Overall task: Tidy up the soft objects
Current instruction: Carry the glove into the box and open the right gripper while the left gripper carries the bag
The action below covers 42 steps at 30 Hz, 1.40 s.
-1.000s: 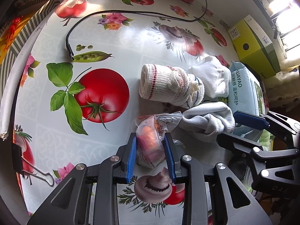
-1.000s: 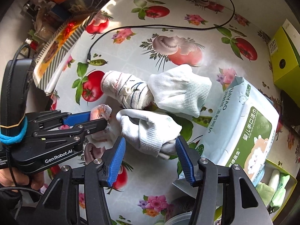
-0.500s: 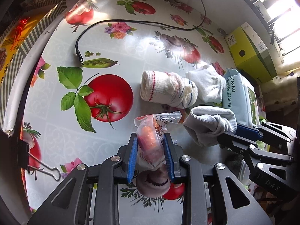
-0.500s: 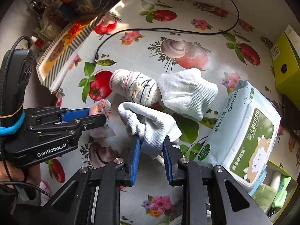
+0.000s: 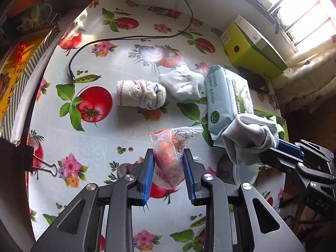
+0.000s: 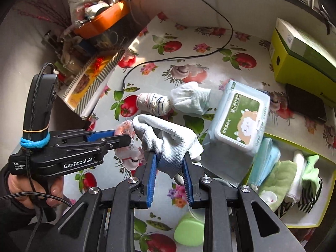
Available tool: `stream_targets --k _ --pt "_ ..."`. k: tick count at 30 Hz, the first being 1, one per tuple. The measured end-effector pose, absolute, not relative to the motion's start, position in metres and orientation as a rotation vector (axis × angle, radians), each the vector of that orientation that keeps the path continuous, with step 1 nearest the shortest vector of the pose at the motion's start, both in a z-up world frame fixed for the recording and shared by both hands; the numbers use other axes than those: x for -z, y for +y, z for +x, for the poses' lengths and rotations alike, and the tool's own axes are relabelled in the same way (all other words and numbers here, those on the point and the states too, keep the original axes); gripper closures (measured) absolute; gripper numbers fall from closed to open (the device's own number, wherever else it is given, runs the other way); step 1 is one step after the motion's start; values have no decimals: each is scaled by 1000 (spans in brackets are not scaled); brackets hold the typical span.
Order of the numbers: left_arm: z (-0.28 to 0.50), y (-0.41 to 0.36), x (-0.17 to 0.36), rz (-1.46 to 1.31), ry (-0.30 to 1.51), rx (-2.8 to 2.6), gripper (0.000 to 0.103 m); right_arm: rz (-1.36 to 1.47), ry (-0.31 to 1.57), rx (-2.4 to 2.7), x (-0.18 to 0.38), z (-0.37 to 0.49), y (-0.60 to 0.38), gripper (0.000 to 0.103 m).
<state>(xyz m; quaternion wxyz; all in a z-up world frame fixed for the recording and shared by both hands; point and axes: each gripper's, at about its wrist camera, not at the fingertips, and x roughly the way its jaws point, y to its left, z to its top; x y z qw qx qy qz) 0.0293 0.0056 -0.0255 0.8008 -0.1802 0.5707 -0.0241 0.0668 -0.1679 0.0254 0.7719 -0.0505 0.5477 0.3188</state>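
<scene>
The left gripper [image 5: 168, 163] clamps a plastic bag of orange contents [image 5: 170, 157] above a tomato-print tablecloth [image 5: 126, 138], while the right gripper [image 5: 271, 149] at right grips a grey sock [image 5: 245, 138] near a wipes pack [image 5: 226, 98].

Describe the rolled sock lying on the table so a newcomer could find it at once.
On the tomato-print tablecloth, look just right of the big red tomato. The rolled sock lies there, beside a plain white sock. Only it has red and blue stripes.
</scene>
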Motion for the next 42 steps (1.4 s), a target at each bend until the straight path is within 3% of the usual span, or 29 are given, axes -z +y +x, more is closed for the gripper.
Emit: stream_targets --k 12,42 --pt "34 -47 -5 -330 1191 132 75 1 1123 -589 -49 53 -248 81" --pt "72 -131 -26 -213 1208 288 75 217 1096 -258 -33 68 -404 81"
